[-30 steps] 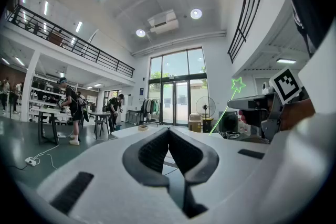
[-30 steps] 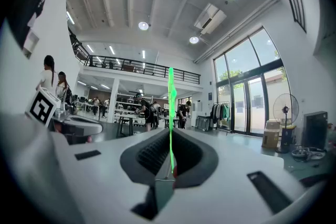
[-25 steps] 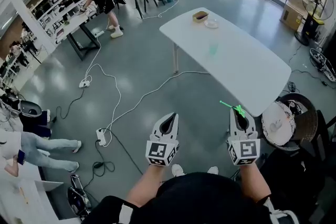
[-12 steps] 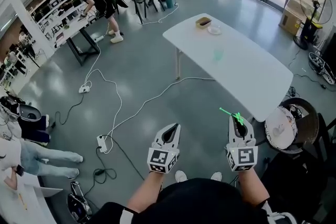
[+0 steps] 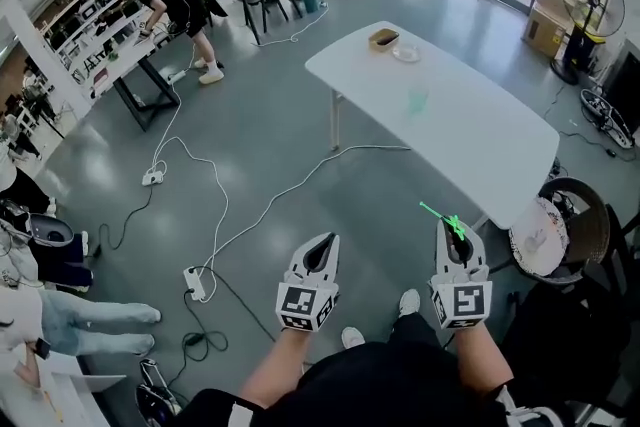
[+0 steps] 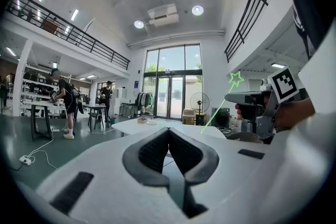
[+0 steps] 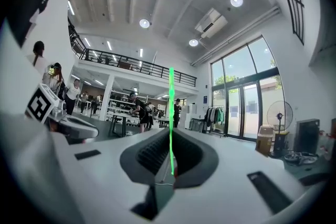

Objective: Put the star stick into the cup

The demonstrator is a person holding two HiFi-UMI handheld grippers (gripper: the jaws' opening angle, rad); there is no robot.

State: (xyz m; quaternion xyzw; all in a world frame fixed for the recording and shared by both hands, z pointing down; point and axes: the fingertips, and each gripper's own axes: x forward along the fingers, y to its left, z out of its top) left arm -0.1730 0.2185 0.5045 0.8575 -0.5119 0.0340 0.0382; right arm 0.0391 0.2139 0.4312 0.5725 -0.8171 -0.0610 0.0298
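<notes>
The green star stick is thin, with a small star at one end, and it juts left and forward out of my right gripper, which is shut on it. In the right gripper view the stick rises straight up between the pads. My left gripper is beside it, shut and holding nothing. From the left gripper view the star shows above the right gripper. A pale green see-through cup stands on the white table, well ahead of both grippers, which hang over the floor.
A brown bowl and a small plate sit at the table's far end. Cables and a power strip lie on the floor to the left. A round wicker chair stands right of the table. People work at distant benches.
The person has stepped forward, and one foot now shows further ahead. Both grippers keep their pose, and the stick stays in the right one.
</notes>
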